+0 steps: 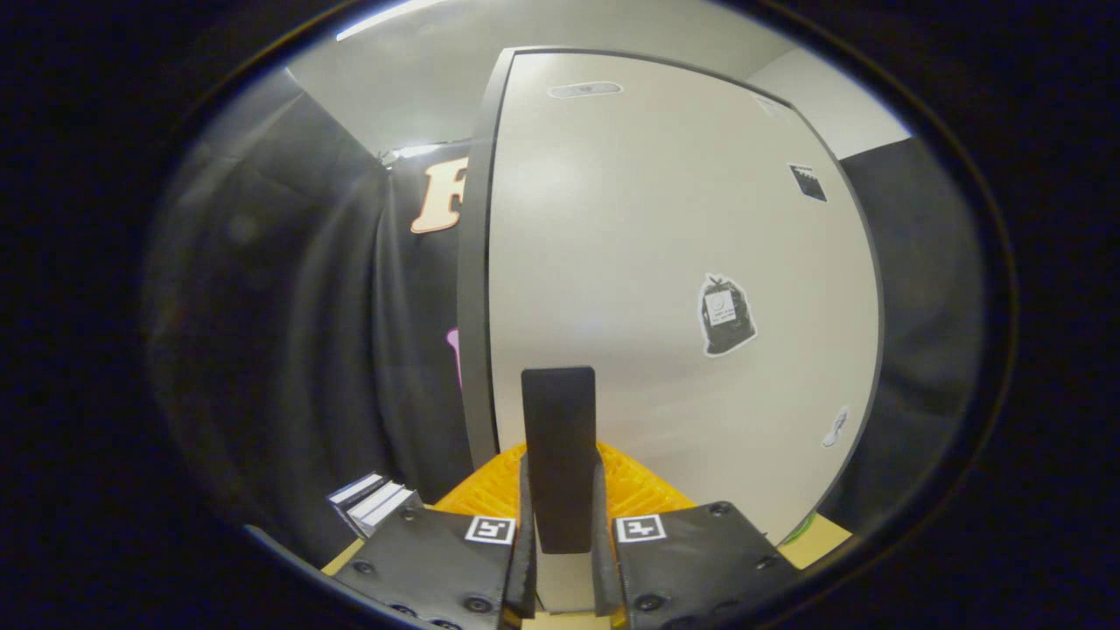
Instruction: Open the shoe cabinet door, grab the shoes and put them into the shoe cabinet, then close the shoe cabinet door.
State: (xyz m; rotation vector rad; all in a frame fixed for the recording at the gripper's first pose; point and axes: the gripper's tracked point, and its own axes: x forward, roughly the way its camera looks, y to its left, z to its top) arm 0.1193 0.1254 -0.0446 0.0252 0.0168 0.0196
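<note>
The tongs (560, 534) have their two black fingers (523, 560) drawn close together, and both press on a flat black upright tab, the door handle (558, 455), which stands between them and rises past their tips. Each finger mount carries a small square black-and-white marker on its top; these are coded patterns, not readable words.

Just behind the handle is an orange-yellow ribbed surface (634, 490) spreading to both sides of the fingers; what it belongs to cannot be told. Beside the tongs' left mount lie a few stacked white-and-dark slabs (372, 503), on a pale wooden floor (818, 542) that also shows past the right mount.

Beyond the fingers stands the shoe cabinet door (665, 262), a wide cream panel with a dark grey edge along its left side. It bears several stickers: a black bag-shaped sticker (726, 315) with a small white label, its print too small to read; a small black rectangular sticker (808, 182) higher up towards the right; and a tiny pale one low near the right edge. No shoes can be made out.
</note>
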